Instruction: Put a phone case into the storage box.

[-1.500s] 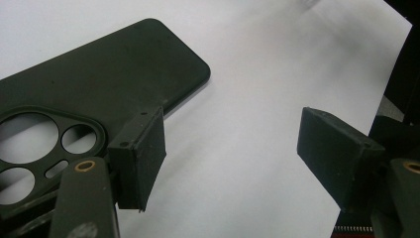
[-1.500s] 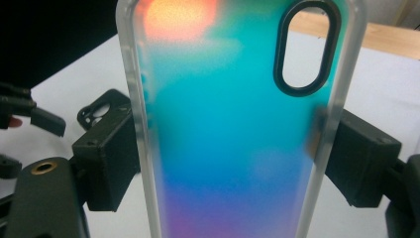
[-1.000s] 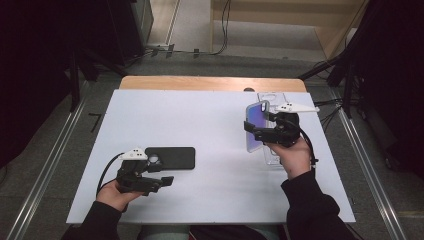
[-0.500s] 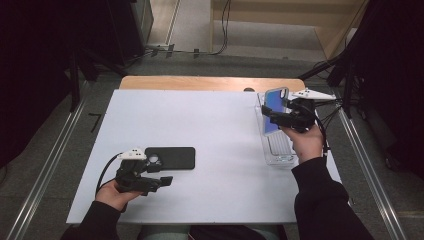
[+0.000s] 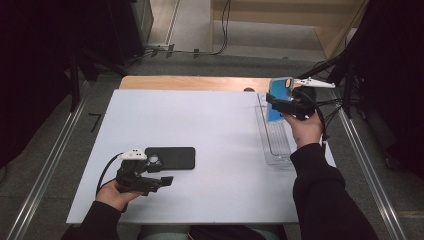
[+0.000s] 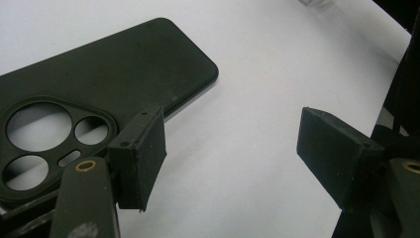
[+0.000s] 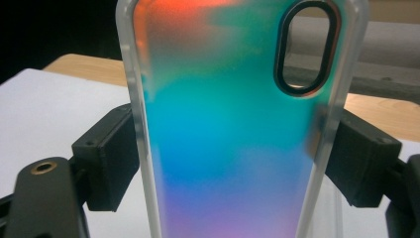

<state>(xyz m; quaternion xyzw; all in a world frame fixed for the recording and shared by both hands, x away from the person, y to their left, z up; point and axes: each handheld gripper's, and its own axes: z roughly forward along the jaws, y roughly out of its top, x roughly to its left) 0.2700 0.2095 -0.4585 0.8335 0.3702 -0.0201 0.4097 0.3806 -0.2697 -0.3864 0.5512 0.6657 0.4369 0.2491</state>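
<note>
On the white table top, a black phone case (image 5: 172, 157) (image 6: 99, 79) lies flat with its camera holes facing up. My left gripper (image 5: 164, 181) (image 6: 237, 148) rests just in front of it, open, with bare table between the jaws; its left pad (image 6: 141, 156) sits beside the case's edge. My right gripper (image 5: 276, 103) (image 7: 233, 158) is raised at the far right, shut on a rainbow-tinted translucent phone case (image 5: 278, 94) (image 7: 228, 99). That case stands upright, gripped by its long sides, above the far end of a clear plastic tray (image 5: 278, 150).
The white table top (image 5: 210, 125) lies on a wooden table whose far edge (image 5: 190, 82) shows behind it. Cables (image 5: 325, 107) trail off the right side. Metal floor rails (image 5: 50, 165) run along both sides of the table.
My right gripper has carried the rainbow case away from me and to the right, from above the near part of the tray to above its far end. The left gripper has stayed put.
</note>
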